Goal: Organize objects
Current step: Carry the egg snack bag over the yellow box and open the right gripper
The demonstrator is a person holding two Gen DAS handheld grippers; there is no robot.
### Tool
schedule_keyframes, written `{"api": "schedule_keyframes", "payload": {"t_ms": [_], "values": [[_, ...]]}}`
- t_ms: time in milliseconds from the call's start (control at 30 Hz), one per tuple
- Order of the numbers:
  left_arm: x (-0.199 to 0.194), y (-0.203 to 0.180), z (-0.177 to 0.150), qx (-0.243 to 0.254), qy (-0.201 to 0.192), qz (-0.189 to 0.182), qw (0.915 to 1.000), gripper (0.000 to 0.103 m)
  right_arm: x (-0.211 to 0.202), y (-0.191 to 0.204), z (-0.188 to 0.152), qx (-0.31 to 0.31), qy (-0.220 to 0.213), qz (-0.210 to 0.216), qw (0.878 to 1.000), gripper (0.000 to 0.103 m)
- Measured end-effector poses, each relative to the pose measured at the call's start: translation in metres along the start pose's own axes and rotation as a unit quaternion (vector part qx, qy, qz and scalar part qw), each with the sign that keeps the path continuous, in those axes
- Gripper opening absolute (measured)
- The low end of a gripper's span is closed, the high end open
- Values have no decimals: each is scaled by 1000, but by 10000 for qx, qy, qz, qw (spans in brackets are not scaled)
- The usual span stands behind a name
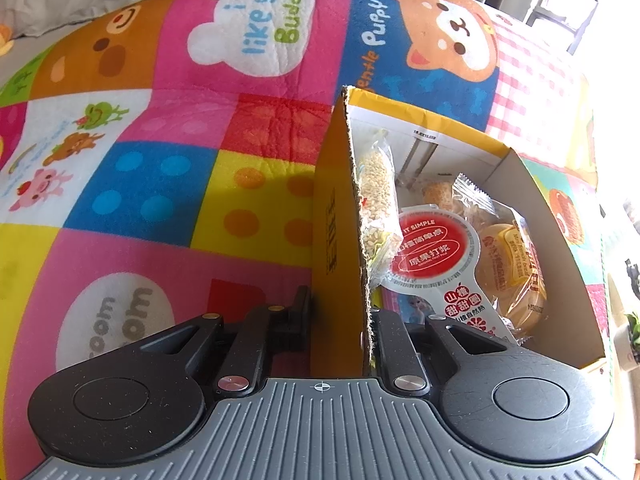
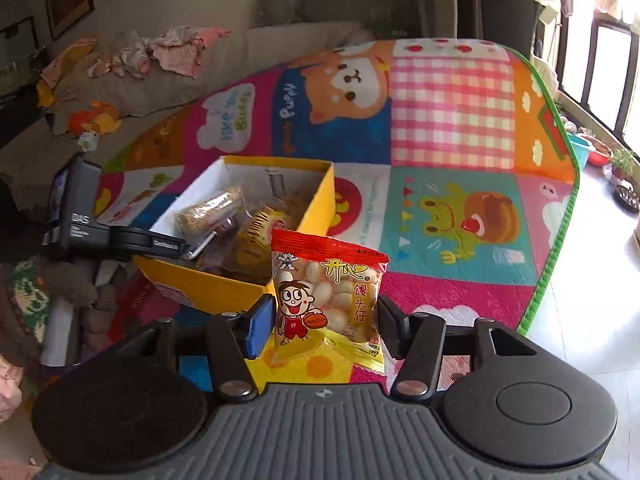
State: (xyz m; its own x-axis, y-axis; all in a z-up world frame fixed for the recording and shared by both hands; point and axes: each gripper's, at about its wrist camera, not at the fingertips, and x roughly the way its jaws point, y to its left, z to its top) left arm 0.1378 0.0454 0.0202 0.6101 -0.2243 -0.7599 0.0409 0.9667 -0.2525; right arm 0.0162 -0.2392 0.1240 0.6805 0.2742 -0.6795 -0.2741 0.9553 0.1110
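1. Snack packet (image 2: 326, 300): light, crinkly foil, puffed w/ air and small round biscuits. Judged slippery and crushable, so grip by the side edges, gently.
2. Right gripper (image 2: 326, 320): jaws about half open, clamped on the packet's two sides. Packet hangs upright above the play mat (image 2: 452, 120), just beside the yellow box (image 2: 320, 200).
3. Left gripper (image 1: 340, 320): nearly closed, pinching the box's near wall (image 1: 340, 208), one finger inside, one outside.
4. Box already holds several wrapped snacks.
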Motion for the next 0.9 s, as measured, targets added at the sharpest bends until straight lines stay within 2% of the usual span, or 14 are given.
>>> {"api": "schedule_keyframes", "payload": {"t_ms": [133,267,433,533,700,900], "values": [[0,2,-1,-7,-8,-28,10000,16,-12,26,21,-324,-260,188,9990,54],[0,3,-1,-8,-20,-55,10000,16,-9,42,55,-444,-599,285,9968,54],[0,3,-2,6,-32,-80,10000,17,18,59,102,-475,-811,364,9949,54],[0,3,-2,10,-37,-98,9999,17,44,69,121,-459,-1002,133,9938,54],[0,5,-3,14,-42,-142,9999,17,87,69,137,-171,-785,116,9967,56],[0,6,-3,3,-53,-169,9998,17,96,57,120,25,-542,24,9985,57]]}}
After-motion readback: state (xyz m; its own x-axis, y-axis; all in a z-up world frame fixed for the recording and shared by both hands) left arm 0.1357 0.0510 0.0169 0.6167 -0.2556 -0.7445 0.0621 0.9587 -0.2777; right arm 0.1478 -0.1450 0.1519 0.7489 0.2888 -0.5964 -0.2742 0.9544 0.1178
